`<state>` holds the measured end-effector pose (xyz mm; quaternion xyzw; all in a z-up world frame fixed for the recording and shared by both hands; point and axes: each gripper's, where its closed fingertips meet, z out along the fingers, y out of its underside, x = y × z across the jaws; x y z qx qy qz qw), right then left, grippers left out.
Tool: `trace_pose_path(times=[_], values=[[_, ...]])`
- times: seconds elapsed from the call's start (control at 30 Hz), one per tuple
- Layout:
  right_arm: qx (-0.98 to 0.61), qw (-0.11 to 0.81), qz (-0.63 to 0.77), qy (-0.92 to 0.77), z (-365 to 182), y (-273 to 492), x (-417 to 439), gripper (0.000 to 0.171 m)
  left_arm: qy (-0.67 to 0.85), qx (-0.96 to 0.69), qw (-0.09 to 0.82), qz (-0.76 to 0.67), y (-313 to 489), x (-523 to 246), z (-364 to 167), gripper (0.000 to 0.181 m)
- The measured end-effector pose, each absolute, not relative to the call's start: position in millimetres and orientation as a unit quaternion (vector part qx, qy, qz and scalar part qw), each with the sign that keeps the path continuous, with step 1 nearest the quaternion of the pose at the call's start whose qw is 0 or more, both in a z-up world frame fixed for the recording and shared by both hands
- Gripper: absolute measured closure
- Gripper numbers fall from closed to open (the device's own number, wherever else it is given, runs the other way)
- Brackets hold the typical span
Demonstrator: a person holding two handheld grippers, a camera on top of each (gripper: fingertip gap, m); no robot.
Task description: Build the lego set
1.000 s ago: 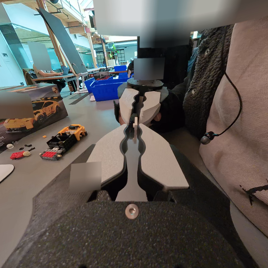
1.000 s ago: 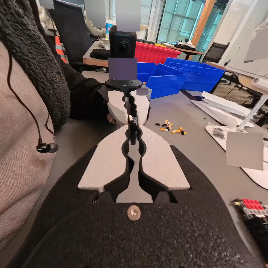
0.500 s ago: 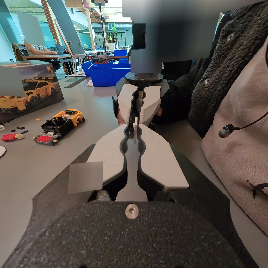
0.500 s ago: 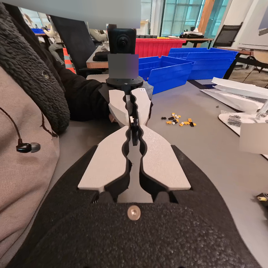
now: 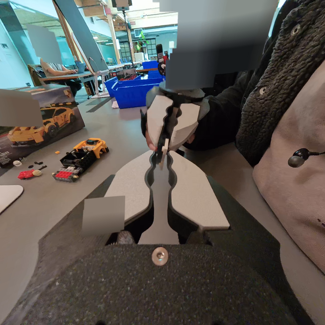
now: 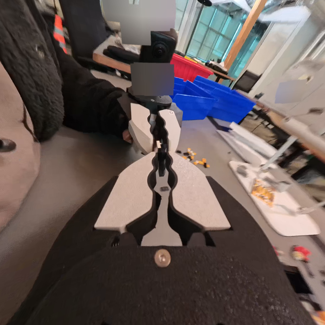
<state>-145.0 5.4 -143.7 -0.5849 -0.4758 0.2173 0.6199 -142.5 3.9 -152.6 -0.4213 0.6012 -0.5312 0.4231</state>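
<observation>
My two grippers meet tip to tip above the grey table. My left gripper is shut on a thin white lego piece. My right gripper is shut on a black lego piece. The two pieces touch side by side between the tips. The black piece also shows in the left wrist view, and the white piece in the right wrist view. The partly built yellow and black car lies on the table to the left, apart from both grippers.
The set's box stands at the far left, with a red piece and small bits near it. Blue bins stand at the back. Loose yellow and black pieces and a white tray lie to the right. The person's body is close by. Both grippers' tips are close together, under 4 cm apart.
Both grippers have stayed shut on their pieces, tip to tip. They have tilted a little against each other. A small dark bit now shows on the table under my right gripper.
</observation>
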Motion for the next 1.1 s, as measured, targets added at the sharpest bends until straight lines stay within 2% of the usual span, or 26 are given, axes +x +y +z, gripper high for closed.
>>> trace_pose_path(times=[0.17,0.3,0.4,0.47,0.5,0.67,0.77,0.83,0.9,1.1], values=[[-0.525,0.654,0.045,-0.543,-137.8,3.7,-139.5,0.163,0.528,-0.476,0.277,-0.646,4.6,-144.4,-152.2,0.139],[-0.482,0.656,-0.016,-0.58,-138.8,-4.4,-147.7,0.164,0.479,-0.496,0.172,-0.704,-7.1,-139.3,-153.1,0.12],[-0.461,0.652,-0.038,-0.601,-143.1,-8.3,-152.3,0.164,0.457,-0.496,0.128,-0.727,-13.1,-137.6,-152.3,0.123],[-0.456,0.65,-0.044,-0.607,-145.3,-9.2,-154.2,0.163,0.455,-0.488,0.11,-0.737,-16.5,-139.5,-150.6,0.138],[-0.456,0.648,-0.045,-0.608,-146.9,-8.9,-154.2,0.163,0.463,-0.489,0.112,-0.731,-17.1,-140.1,-152.2,0.145],[-0.482,0.655,-0.016,-0.581,-146.2,-3.8,-152.5,0.162,0.504,-0.488,0.182,-0.689,-10.9,-140.9,-153.0,0.146],[-0.538,0.651,0.064,-0.531,-143.2,4.0,-145.7,0.151,0.541,-0.48,0.256,-0.642,-0.4,-144.5,-151.8,0.146],[-0.601,0.619,0.141,-0.486,-149.8,14.0,-138.6,0.138,0.569,-0.478,0.301,-0.597,8.5,-147.7,-153.8,0.146],[-0.645,0.586,0.211,-0.444,-156.6,21.0,-133.1,0.132,0.59,-0.48,0.339,-0.554,20.3,-152.2,-154.6,0.146],[-0.738,0.462,0.261,-0.416,-195.5,36.5,-131.4,0.137,0.622,-0.518,0.381,-0.446,63.7,-174.0,-169.3,0.146]])
